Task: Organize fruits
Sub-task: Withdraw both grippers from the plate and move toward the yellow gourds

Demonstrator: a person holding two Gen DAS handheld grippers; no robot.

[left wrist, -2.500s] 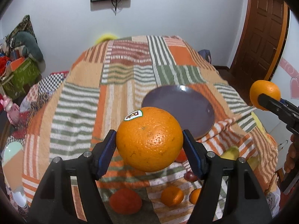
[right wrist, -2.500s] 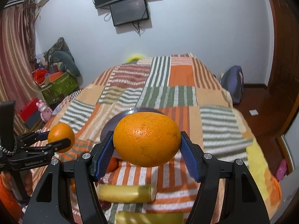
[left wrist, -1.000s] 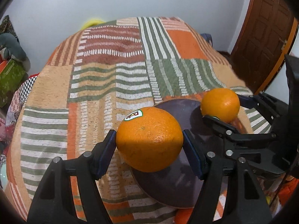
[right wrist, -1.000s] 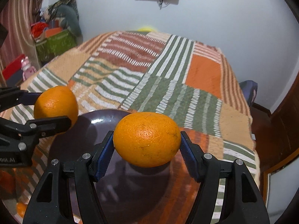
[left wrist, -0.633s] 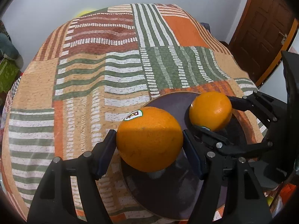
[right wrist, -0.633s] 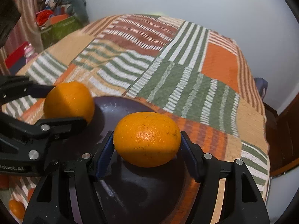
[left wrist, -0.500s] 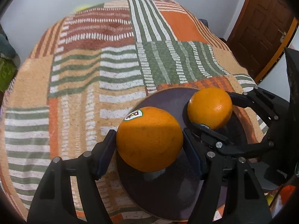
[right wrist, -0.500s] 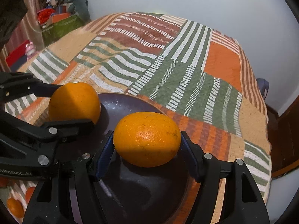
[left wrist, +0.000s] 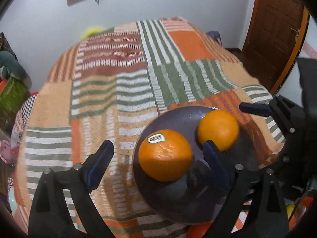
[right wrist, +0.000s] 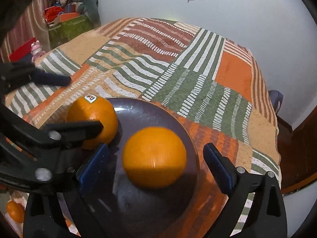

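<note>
A dark purple plate [left wrist: 178, 202] lies on the striped patchwork blanket; it also shows in the right wrist view [right wrist: 138, 208]. Two oranges rest on it. The stickered orange [left wrist: 165, 154] sits between my open left gripper's [left wrist: 158, 158] jaws, touching neither; it shows in the right wrist view [right wrist: 93, 119] too. The plain orange [right wrist: 154, 156] lies between my open right gripper's [right wrist: 156, 164] jaws and also shows in the left wrist view [left wrist: 218, 130].
The blanket [left wrist: 118, 91] covers a bed. A small orange fruit [right wrist: 14, 211] lies at the blanket's near left. A green box [right wrist: 67, 27] with clutter stands by the far wall. A wooden door [left wrist: 277, 29] is on the right.
Both grippers have opened and let go of their oranges, which now rest on the plate. Both grippers have pulled back a little.
</note>
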